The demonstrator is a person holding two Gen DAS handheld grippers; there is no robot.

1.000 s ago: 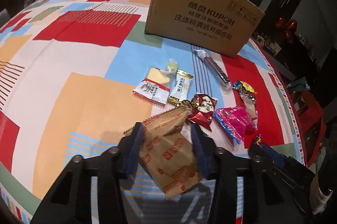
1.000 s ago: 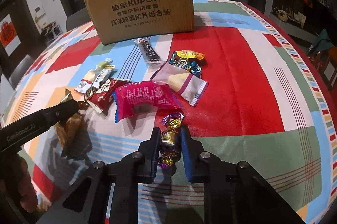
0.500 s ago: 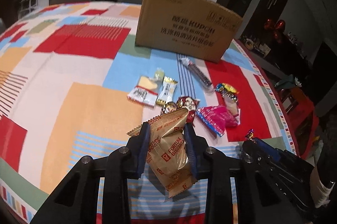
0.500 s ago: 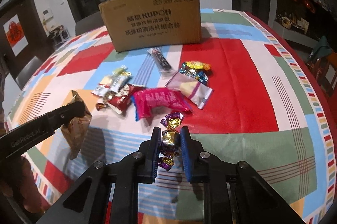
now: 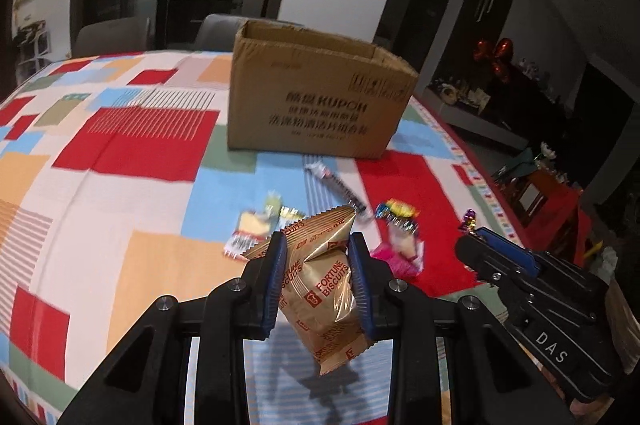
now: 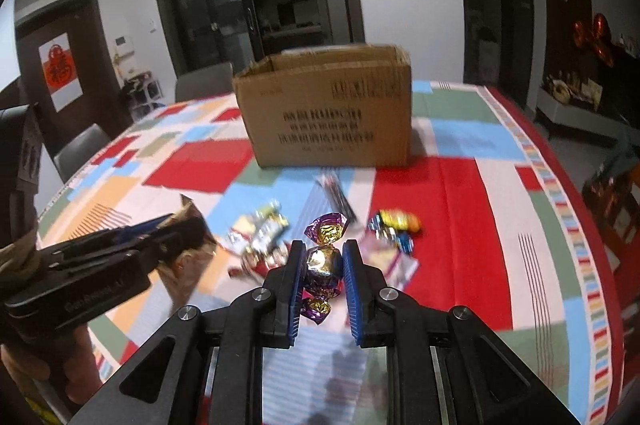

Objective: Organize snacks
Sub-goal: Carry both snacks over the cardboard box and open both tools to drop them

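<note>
The left gripper point(image 5: 316, 267) is closed onto a gold fortune biscuits packet point(image 5: 320, 289), its blue-padded fingers point(image 5: 275, 277) pressing the wrapper from both sides; the packet hangs tilted above the patchwork tablecloth point(image 5: 120, 153), its lower end dangling below the pads. The right gripper point(image 6: 323, 273) is nearly closed, pinching a purple and gold foil candy point(image 6: 322, 265) between its pads; the candy's twisted ends stick out above and below the fingers. Both grippers are held above the near part of the table, side by side; the right one shows at the right edge of the left wrist view, the left one at the left edge of the right wrist view.

An open cardboard box point(image 5: 316, 113) stands upright on the far side of the cloth, printed face toward the cameras; between it and the grippers lie loose snacks: a long dark stick packet point(image 5: 338, 185) nearest the box, a colourful foil candy point(image 6: 394, 223), a pink packet point(image 5: 390, 257) and some blurred small wrappers point(image 6: 260, 229).
</note>
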